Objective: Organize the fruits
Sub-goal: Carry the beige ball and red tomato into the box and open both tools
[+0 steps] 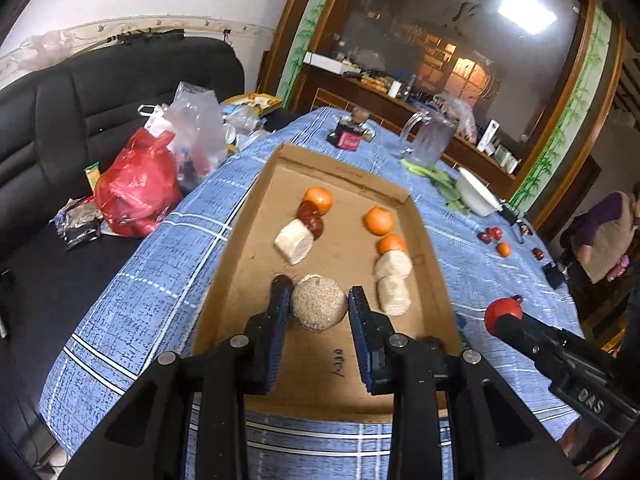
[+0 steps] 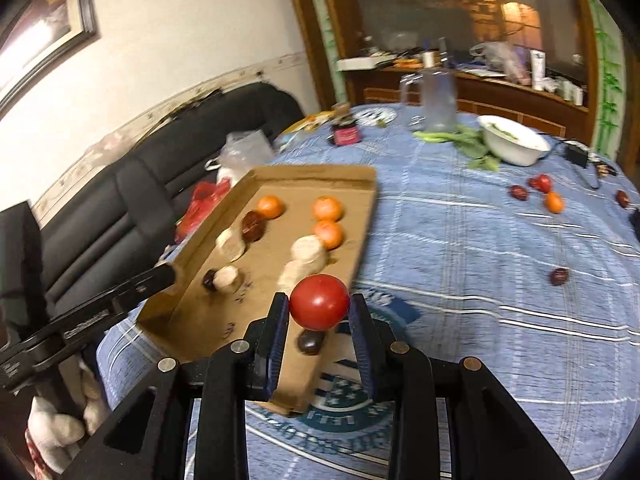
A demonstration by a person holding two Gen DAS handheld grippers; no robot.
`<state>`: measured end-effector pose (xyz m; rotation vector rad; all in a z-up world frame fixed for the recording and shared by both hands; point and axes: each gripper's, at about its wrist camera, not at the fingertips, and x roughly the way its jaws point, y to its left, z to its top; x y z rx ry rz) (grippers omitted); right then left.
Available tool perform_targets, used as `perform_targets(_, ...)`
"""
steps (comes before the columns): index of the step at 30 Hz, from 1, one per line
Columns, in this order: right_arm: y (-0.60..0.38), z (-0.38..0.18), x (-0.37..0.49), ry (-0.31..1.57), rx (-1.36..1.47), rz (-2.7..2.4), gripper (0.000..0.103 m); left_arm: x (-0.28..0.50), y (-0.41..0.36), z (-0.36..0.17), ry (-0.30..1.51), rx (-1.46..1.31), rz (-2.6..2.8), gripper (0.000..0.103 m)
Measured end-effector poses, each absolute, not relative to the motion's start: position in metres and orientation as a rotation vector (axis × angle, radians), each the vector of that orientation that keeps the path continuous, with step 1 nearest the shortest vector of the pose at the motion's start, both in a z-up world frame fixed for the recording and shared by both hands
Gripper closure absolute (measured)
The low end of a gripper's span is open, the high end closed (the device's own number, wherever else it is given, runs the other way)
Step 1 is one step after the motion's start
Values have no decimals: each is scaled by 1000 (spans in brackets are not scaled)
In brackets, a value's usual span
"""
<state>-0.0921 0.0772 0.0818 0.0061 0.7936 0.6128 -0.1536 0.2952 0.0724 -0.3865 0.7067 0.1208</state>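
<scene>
Left wrist view, fingers [image 1: 319,294] pinching speckled ball [image 1: 319,303] over cardboard tray [image 1: 240,248], right fingers [image 2: 319,302] pinching tomato [image 2: 319,301].

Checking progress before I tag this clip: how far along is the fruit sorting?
Partway. Done: three oranges and several pale pieces lie in the cardboard tray. In hand: left hand-held gripper holds a speckled round piece; right hand-held gripper holds a red tomato. Left: loose fruits on the tablecloth.
</scene>
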Motion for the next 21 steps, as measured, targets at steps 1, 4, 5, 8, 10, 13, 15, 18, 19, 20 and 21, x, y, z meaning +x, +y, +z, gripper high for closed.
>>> perform_targets(1, 83, 80, -92, 799, -6, 627, 69, -152, 295, 70, 716, -379, 128, 73)
perform_targets(4, 103, 74, -93, 819, -51, 671, 69, -146, 296, 62, 746, -363, 145, 73)
perform_targets(5, 110, 71, -93, 824, -69, 683, 69, -145, 296, 60, 755, -360, 146, 73)
perform_targets(8, 130, 59, -89, 849, -112, 706, 69, -141, 298, 55, 772, -352, 155, 73)
perform_targets(10, 137, 52, -85, 866, -119, 712, 69, -140, 301, 53, 776, -351, 163, 73)
perform_targets(13, 143, 42, -80, 893, -125, 722, 69, -138, 307, 50, 784, -356, 175, 73)
perform_targets(15, 146, 36, -78, 906, -133, 724, 69, -137, 309, 48, 789, -363, 181, 73)
perform_targets(18, 149, 28, -76, 923, -141, 723, 69, -135, 312, 46, 796, -373, 181, 73)
perform_targets(19, 150, 27, -76, 927, -143, 721, 69, -134, 312, 45, 797, -375, 182, 73)
perform_targets(20, 151, 25, -76, 931, -145, 721, 69, -134, 312, 45, 798, -378, 181, 73)
perform_targets(21, 151, 25, -76, 928, -147, 721, 69, -134, 312, 45, 797, -378, 181, 73)
